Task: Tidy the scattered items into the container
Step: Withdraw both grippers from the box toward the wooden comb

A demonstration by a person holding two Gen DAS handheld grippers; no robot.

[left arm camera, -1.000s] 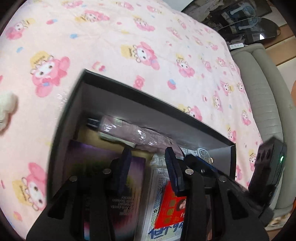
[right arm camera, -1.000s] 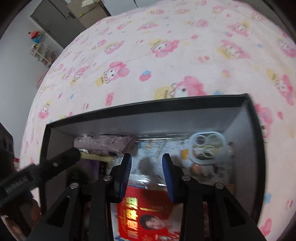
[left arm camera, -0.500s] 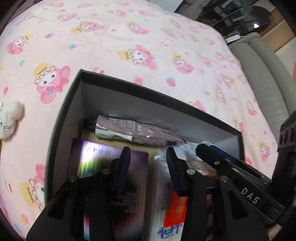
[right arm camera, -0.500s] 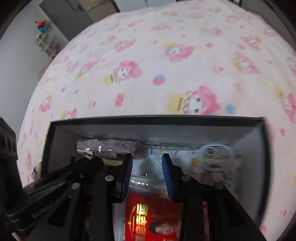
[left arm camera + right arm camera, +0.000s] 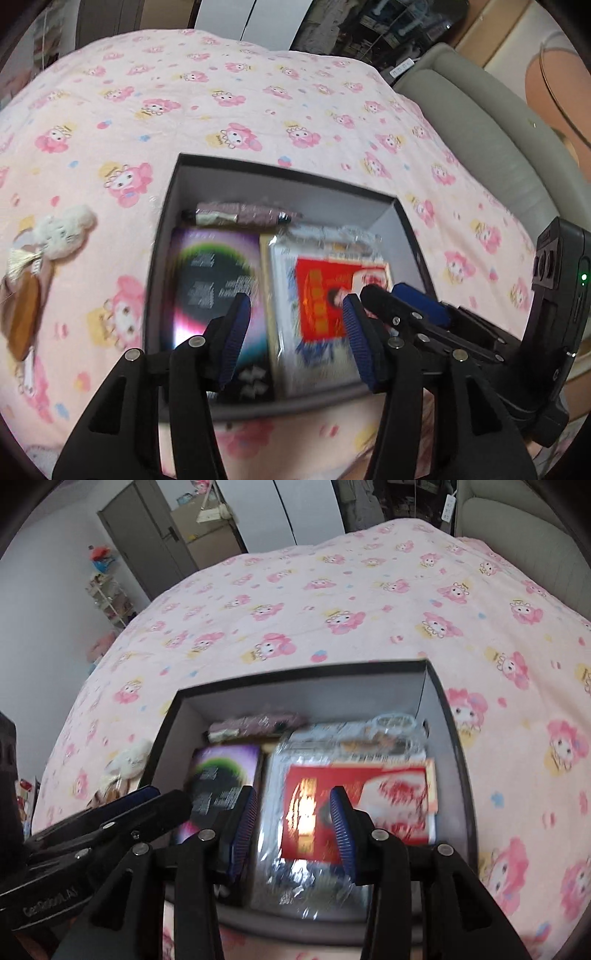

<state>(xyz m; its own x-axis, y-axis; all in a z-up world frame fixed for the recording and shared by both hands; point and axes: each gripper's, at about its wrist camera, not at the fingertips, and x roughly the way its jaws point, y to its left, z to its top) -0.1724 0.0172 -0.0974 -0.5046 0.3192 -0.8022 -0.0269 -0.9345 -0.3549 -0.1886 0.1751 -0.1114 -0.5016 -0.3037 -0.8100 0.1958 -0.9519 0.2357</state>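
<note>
**Box nearly packed, plush keychain left on the bed**

Left wrist view: your left gripper [image 5: 295,332] hangs above the near half of the dark box [image 5: 168,221], its jaws opening with nothing between them. Inside the box you have a folded umbrella [image 5: 240,217] along the far wall, a purple iridescent book [image 5: 214,288] on the left, and a plastic-wrapped packet with a red cover [image 5: 332,295] on the right. Your right gripper [image 5: 402,302] reaches in from the right over the near right corner. On the pink cartoon-print blanket [image 5: 258,92], just left of the box, a white plush keychain [image 5: 55,236] with a brown tag lies outside the container. That looks like the one item left to collect.

Right wrist view: your right gripper [image 5: 291,823] hovers over the packet with the red cover [image 5: 354,805], jaws opening and empty. A clear phone case [image 5: 393,722] sits at the far right of the box [image 5: 443,709], beyond the packet. The umbrella [image 5: 255,723] and book [image 5: 221,771] lie to the left. The plush keychain [image 5: 127,762] shows just outside the box's left wall. The rest of the blanket [image 5: 332,590] in view carries no loose items.
</note>
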